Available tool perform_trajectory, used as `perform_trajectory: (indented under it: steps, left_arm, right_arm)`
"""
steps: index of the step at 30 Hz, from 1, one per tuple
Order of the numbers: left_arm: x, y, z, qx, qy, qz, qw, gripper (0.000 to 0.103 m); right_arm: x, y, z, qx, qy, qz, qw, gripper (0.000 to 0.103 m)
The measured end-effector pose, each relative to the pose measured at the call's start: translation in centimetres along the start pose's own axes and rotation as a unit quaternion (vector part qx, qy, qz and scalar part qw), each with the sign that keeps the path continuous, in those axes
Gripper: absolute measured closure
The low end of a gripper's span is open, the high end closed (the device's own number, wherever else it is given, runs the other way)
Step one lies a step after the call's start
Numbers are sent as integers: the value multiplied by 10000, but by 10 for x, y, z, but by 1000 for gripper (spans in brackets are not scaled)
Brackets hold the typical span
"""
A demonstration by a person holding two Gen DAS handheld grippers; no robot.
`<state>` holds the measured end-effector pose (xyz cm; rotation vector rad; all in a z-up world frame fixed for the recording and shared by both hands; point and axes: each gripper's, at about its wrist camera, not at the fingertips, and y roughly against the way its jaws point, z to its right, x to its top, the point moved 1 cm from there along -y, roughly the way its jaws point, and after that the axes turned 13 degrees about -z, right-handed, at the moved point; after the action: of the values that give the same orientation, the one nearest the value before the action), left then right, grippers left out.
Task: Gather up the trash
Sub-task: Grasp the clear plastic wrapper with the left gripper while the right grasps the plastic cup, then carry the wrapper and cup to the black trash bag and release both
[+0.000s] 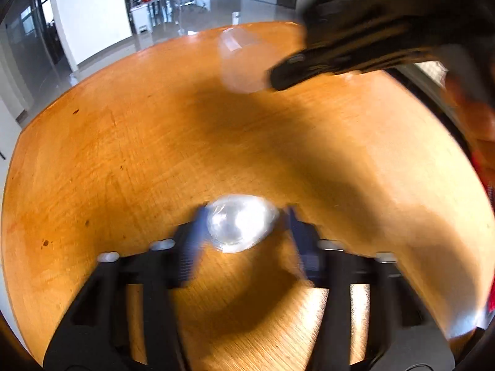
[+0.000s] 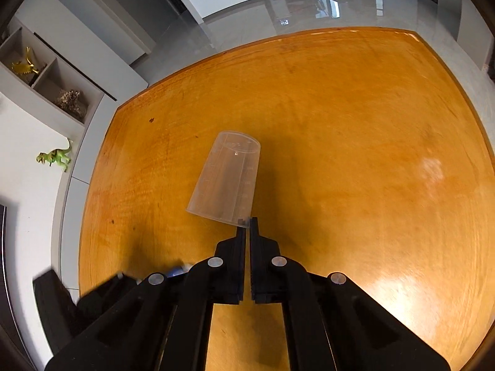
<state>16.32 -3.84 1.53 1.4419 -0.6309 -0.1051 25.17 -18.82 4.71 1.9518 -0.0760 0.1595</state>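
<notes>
Right gripper (image 2: 246,227) jaws pinch the clear cup (image 2: 225,179) rim at twelve o'clock, while the left gripper (image 1: 244,232) jaws, part-open, straddle the crumpled wrapper (image 1: 241,227), which wants a centred squeeze.

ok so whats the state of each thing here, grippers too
clear plastic cup: pinched at its rim, base pointing away
right gripper: shut on the cup rim
crumpled clear wrapper: between the left fingers, touching the left one
left gripper: partly closed around the wrapper
table: bare wood
</notes>
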Motion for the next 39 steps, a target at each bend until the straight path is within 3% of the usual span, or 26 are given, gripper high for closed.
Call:
perform_trajectory:
  steps: [2,11,24,32,39]
  left_arm:
    - [1,1,0,-54,65,-2,10000,73]
    - [-12,25,30,-223,-39,61,9997,74]
    - [-40,68,150,-697,-812,367,9936,74]
    - [-58,83,246,-1107,-1594,476,9798,74]
    - [-72,82,339,-1467,-2410,368,9587,74]
  right_arm:
    - [-10,9,9,24,-38,44,10000,100]
    - [-79,52,55,122,-376,299,9988,100]
    - [-223,123,128,56,-984,892,9911,100]
    - [-318,157,182,9,-1537,1263,9800,100]
    - [-411,182,240,-107,-2251,1598,9611,100]
